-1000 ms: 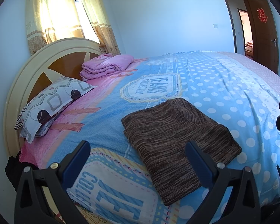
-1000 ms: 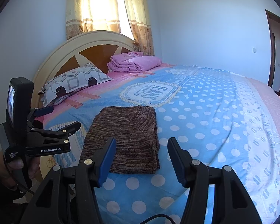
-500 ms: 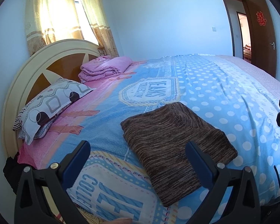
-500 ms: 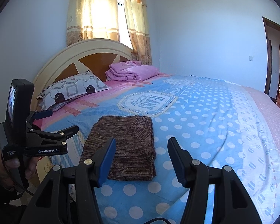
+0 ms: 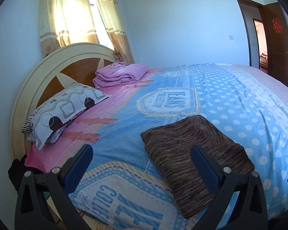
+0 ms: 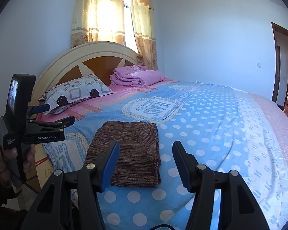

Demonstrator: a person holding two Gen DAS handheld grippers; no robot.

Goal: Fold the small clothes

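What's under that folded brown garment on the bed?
The brown garment lies flat on the blue polka-dot bedspread, near the bed's edge. Whatever might sit between its folded layers is covered.

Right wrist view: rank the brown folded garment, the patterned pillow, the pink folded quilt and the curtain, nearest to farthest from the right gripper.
From the right gripper:
1. Brown folded garment, just ahead, near the bed's edge.
2. Patterned pillow, left, against the headboard.
3. Pink folded quilt, farther along the headboard.
4. Curtain, on the wall behind the bed.
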